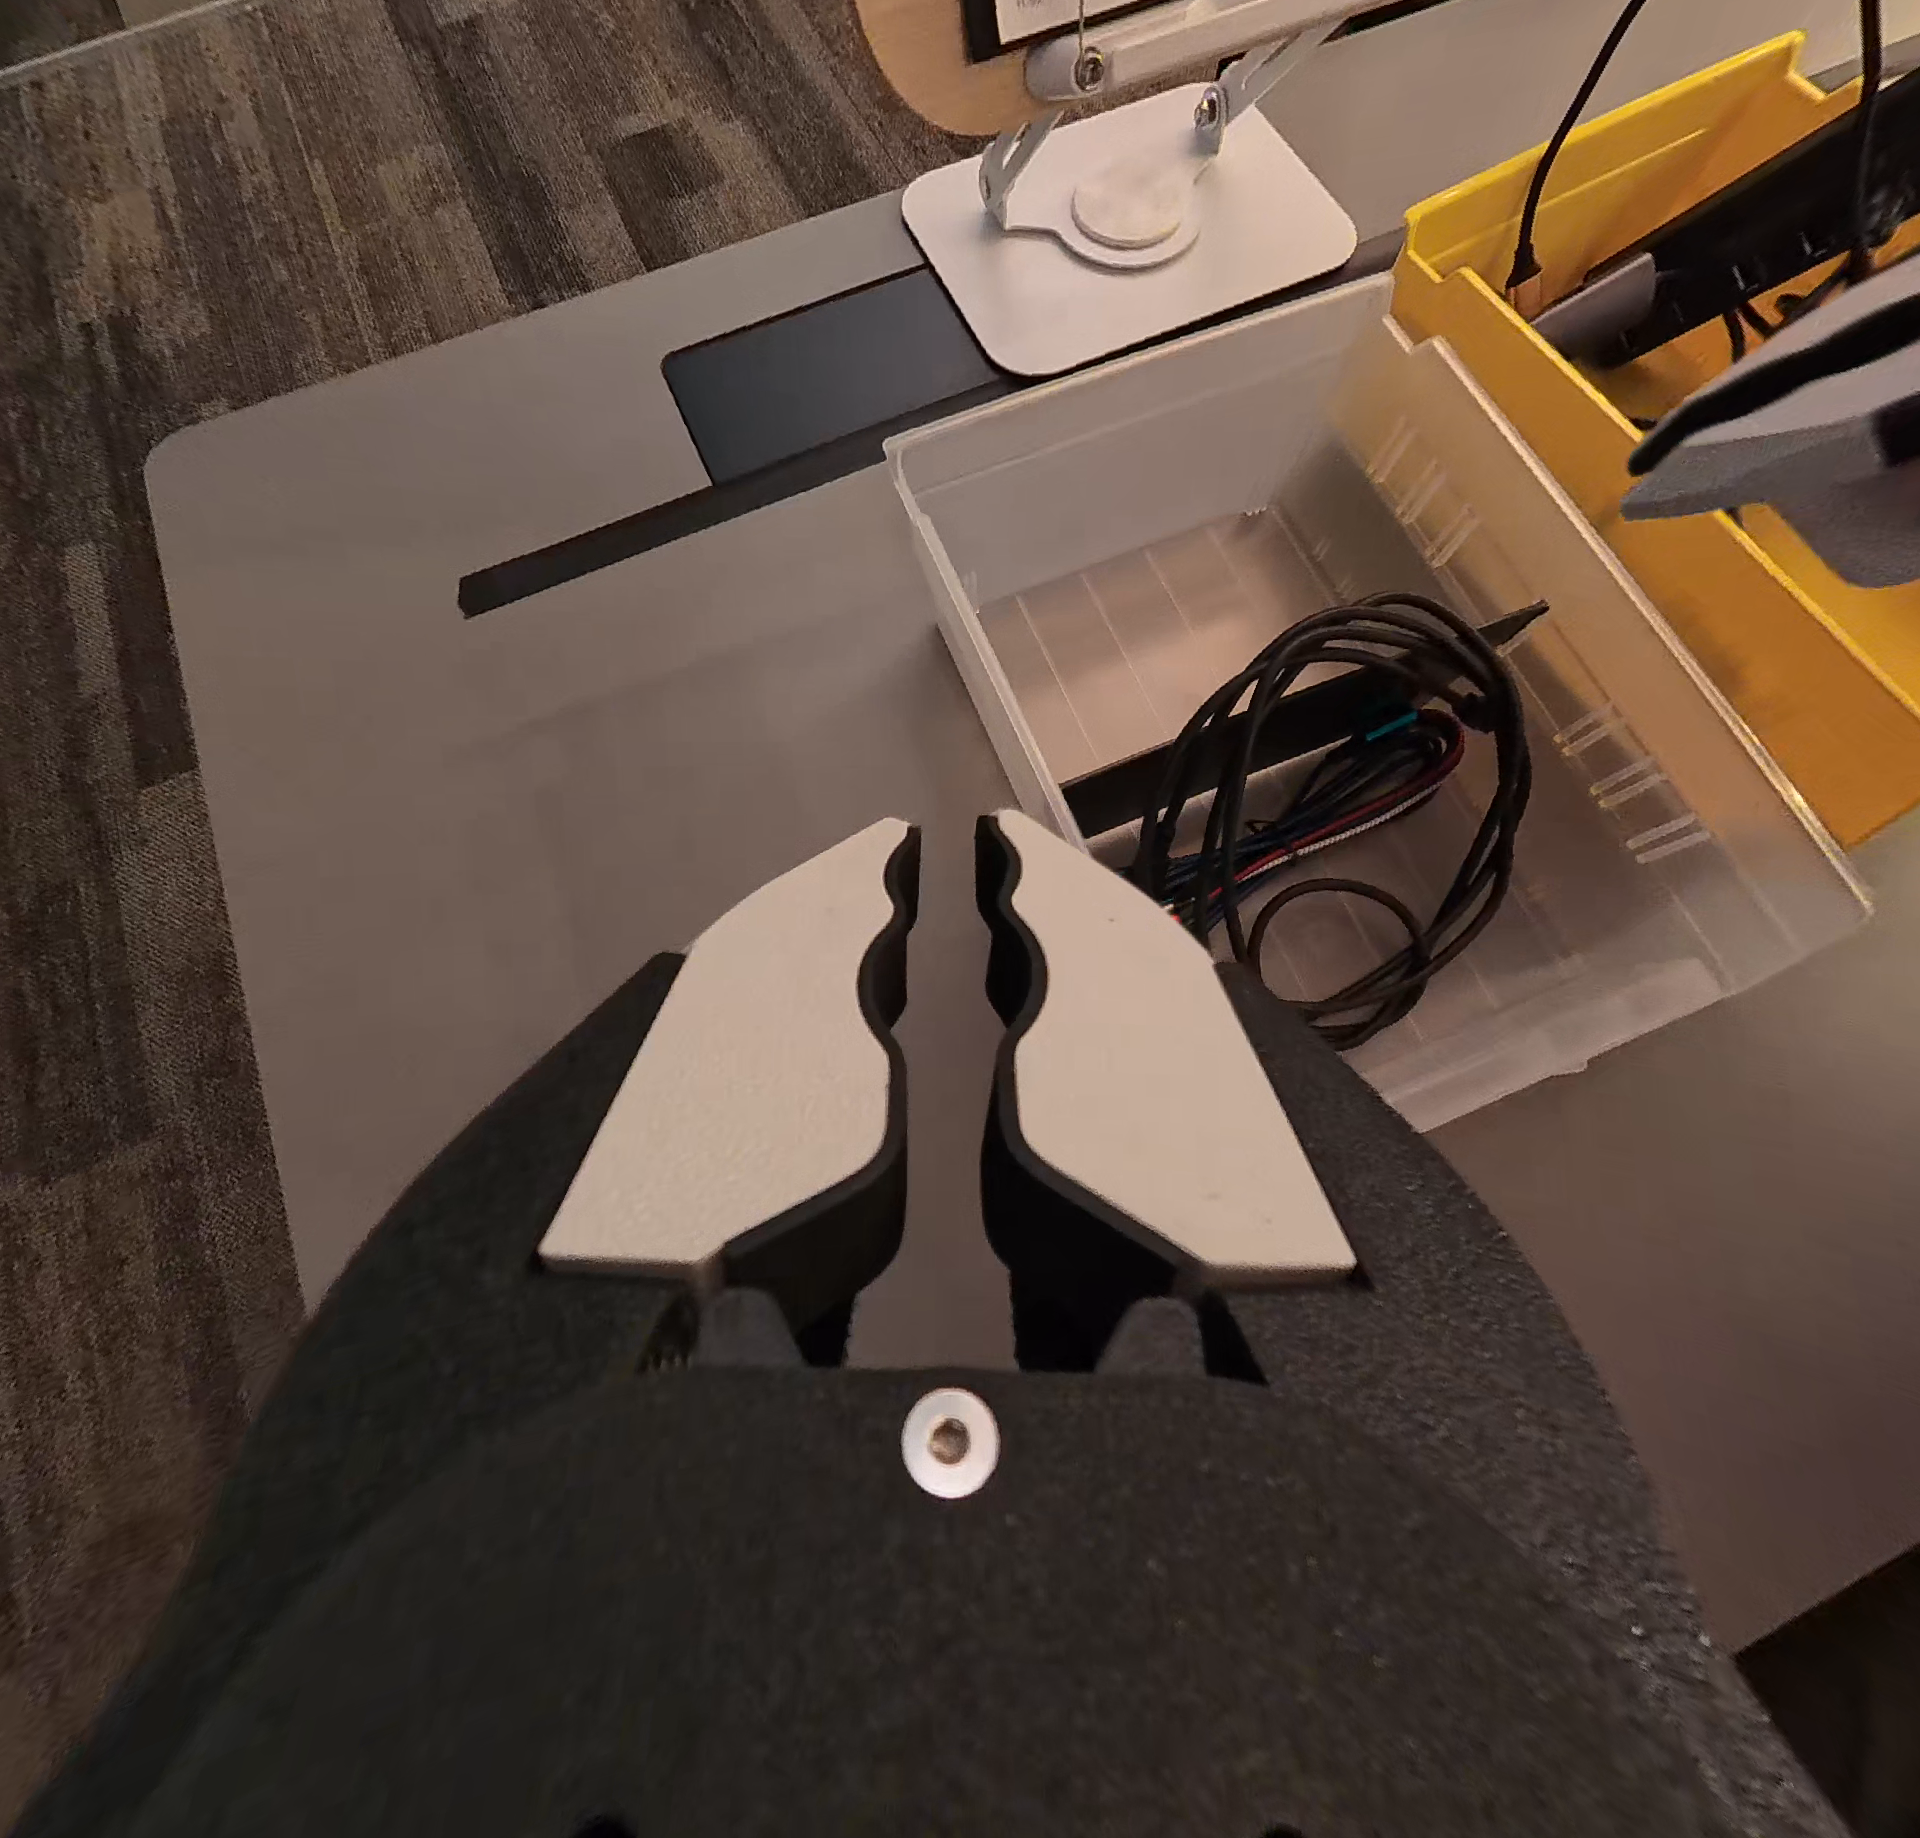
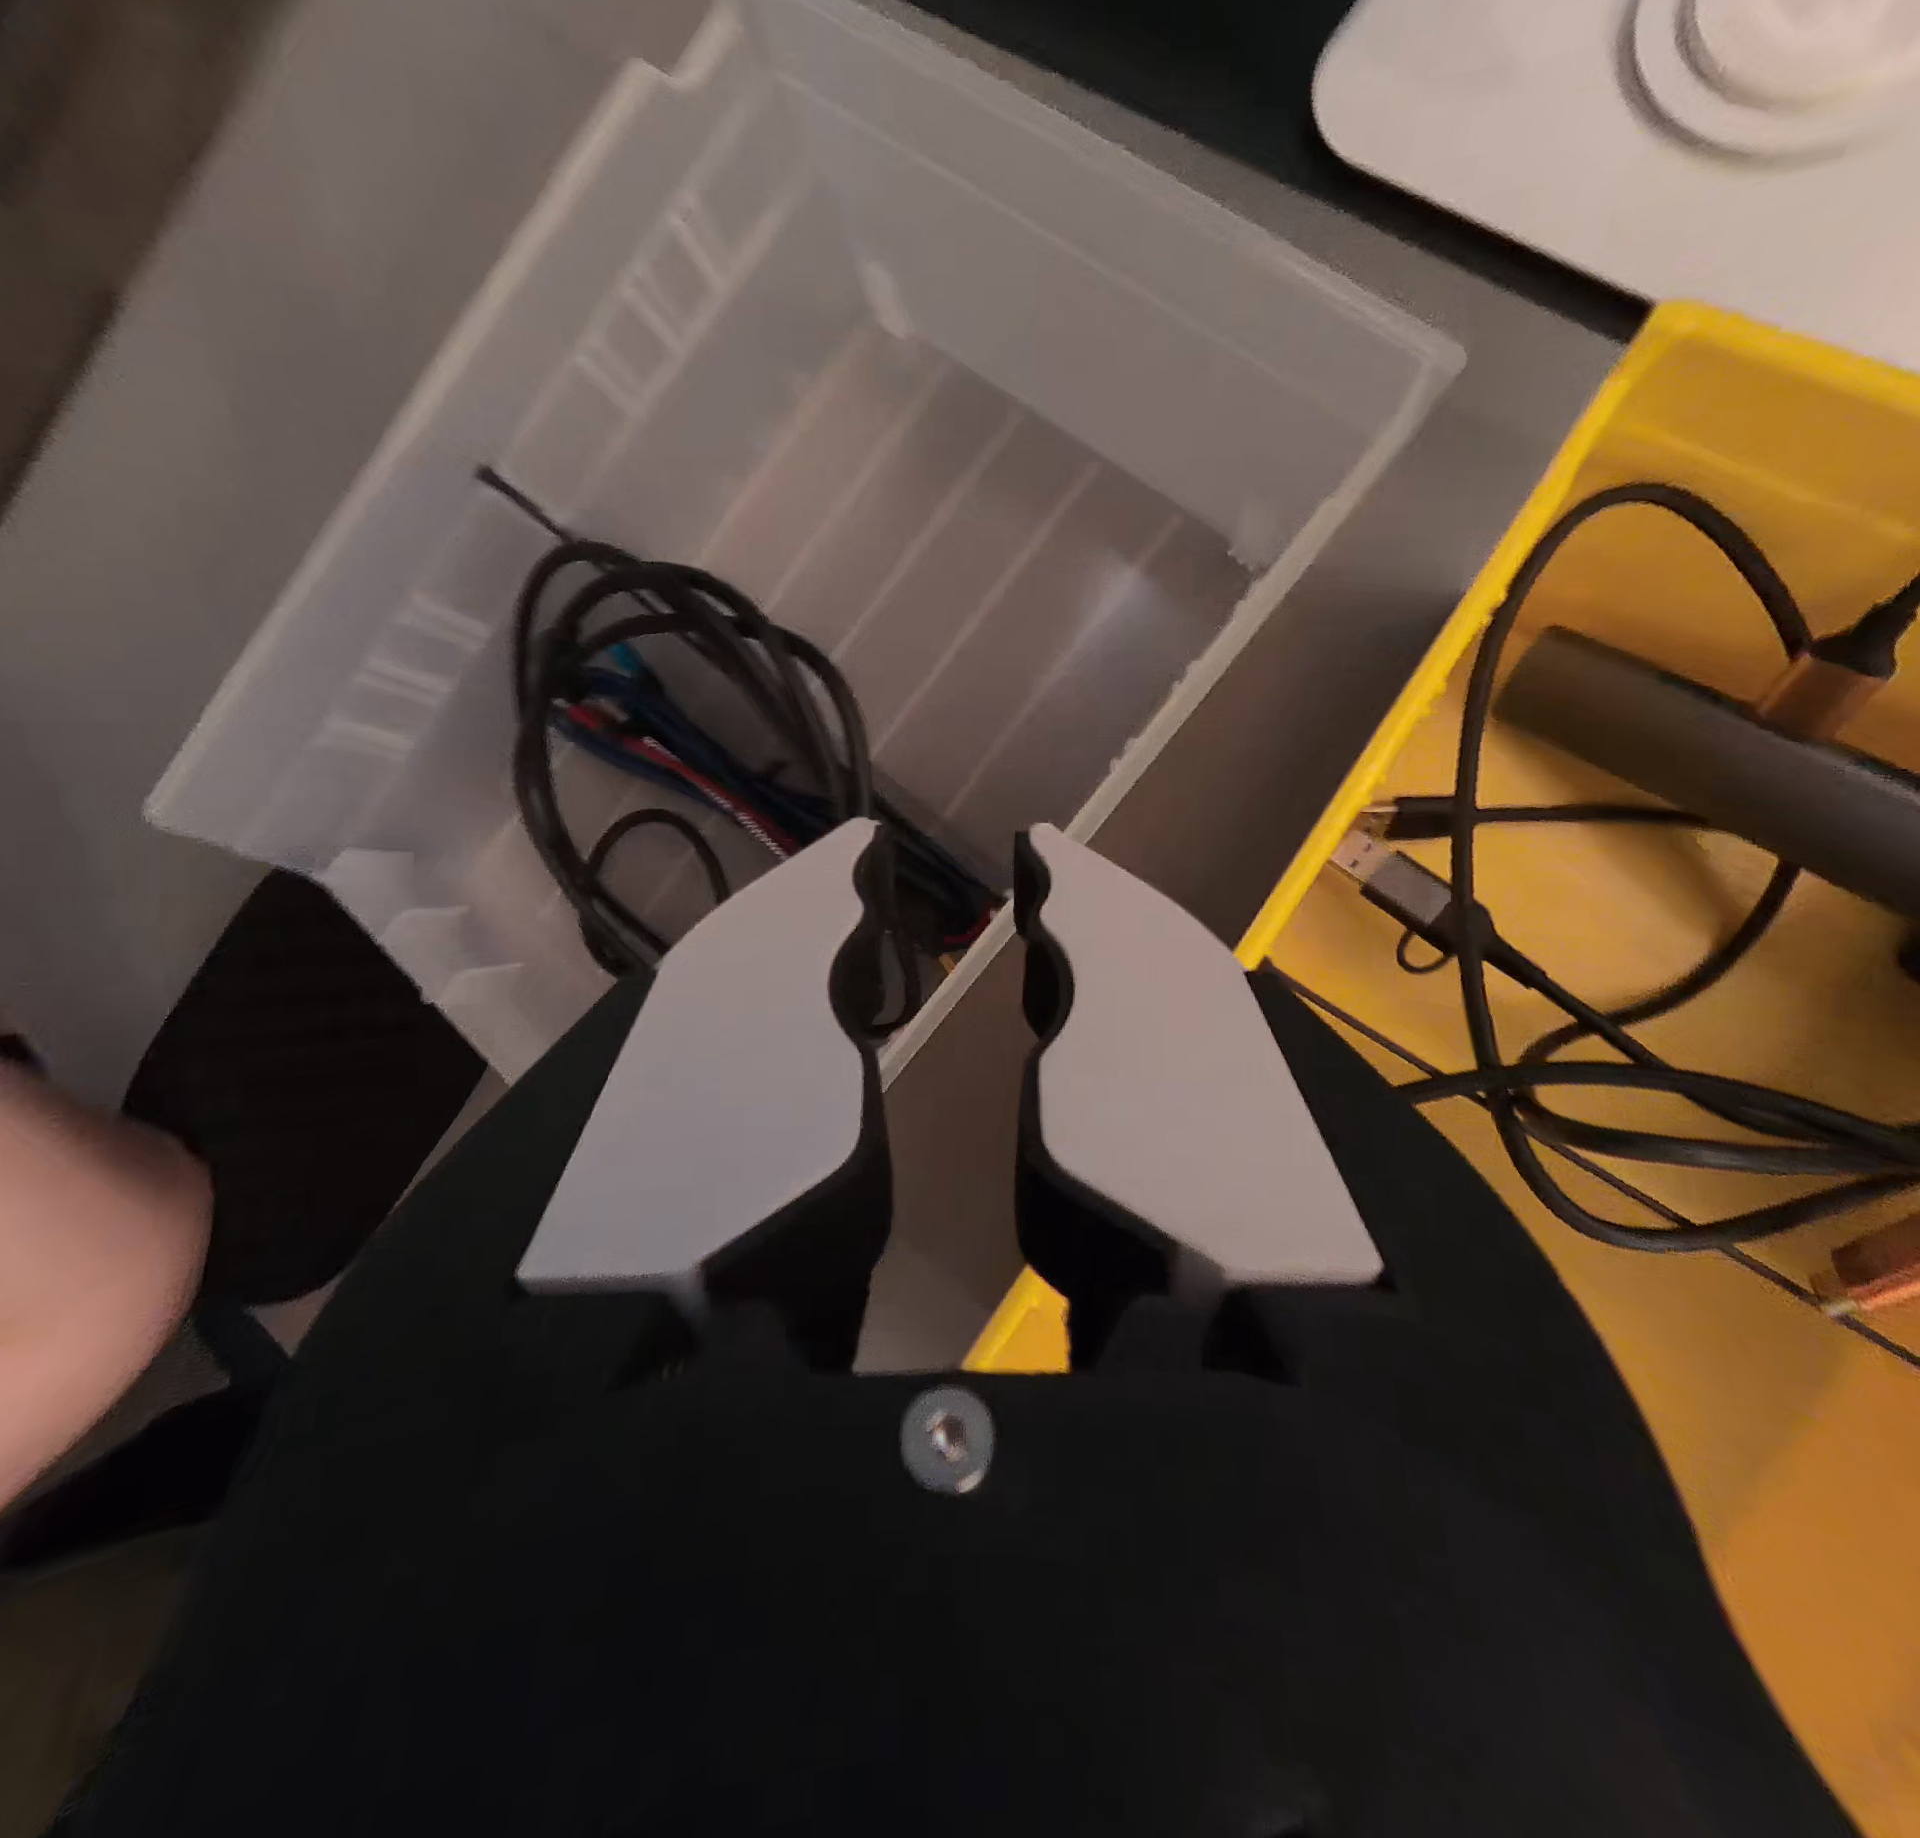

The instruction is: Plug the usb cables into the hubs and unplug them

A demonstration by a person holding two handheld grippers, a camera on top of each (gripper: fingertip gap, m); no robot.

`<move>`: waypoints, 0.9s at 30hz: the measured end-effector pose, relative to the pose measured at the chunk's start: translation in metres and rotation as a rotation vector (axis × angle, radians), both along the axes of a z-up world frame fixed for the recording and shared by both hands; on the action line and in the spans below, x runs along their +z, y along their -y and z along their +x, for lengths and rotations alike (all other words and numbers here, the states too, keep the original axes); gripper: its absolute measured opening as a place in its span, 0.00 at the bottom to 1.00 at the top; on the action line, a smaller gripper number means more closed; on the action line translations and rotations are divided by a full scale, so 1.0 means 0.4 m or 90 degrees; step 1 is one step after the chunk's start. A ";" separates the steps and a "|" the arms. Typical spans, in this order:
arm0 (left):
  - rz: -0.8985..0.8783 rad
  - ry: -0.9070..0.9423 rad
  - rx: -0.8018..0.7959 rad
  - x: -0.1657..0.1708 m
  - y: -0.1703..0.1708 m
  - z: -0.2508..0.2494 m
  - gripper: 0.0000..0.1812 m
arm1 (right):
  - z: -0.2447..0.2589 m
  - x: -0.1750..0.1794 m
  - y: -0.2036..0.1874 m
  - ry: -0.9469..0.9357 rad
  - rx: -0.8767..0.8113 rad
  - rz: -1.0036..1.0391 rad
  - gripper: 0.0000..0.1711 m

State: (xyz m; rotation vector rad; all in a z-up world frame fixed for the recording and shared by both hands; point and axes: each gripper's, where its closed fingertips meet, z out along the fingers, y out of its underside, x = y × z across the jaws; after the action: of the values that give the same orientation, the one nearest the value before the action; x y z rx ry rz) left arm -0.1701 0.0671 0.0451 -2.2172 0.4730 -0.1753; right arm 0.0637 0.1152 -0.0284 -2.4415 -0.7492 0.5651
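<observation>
While both my grippers, left and right, hover with jaws apart and empty, coiled usb cables lie in the clear bin; the grey hub rests in the yellow bin on the tabletop.

Left gripper and right gripper both pointing toward twelve o'clock, jaws slightly parted, gripping nothing.

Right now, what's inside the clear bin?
The clear bin holds only a tangled cable bundle, black, blue and red, at one end. What lies beneath the tangle is covered.
</observation>
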 end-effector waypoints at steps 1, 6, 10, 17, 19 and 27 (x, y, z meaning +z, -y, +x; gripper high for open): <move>0.002 -0.001 -0.003 0.002 0.001 0.002 0.05 | 0.003 -0.013 -0.010 0.028 -0.018 -0.016 0.14; 0.021 0.005 -0.040 0.022 0.004 0.041 0.05 | 0.016 -0.060 -0.043 0.125 -0.082 -0.071 0.17; 0.035 -0.004 -0.071 0.032 0.009 0.070 0.05 | 0.037 -0.109 -0.060 0.210 -0.114 -0.085 0.17; 0.050 0.014 -0.065 0.048 0.010 0.059 0.05 | 0.023 -0.143 -0.087 0.269 -0.120 -0.065 0.14; 0.045 0.013 -0.065 0.044 0.011 0.056 0.05 | 0.015 -0.161 -0.081 0.259 -0.130 -0.103 0.13; 0.051 0.011 -0.068 0.049 0.014 0.057 0.04 | -0.009 -0.172 -0.117 0.254 -0.143 -0.097 0.09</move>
State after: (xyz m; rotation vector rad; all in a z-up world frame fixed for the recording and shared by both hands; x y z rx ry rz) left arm -0.1474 0.0616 0.0646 -2.1125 0.5801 -0.2288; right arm 0.0603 0.1619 -0.0972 -2.7724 -0.5844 0.0475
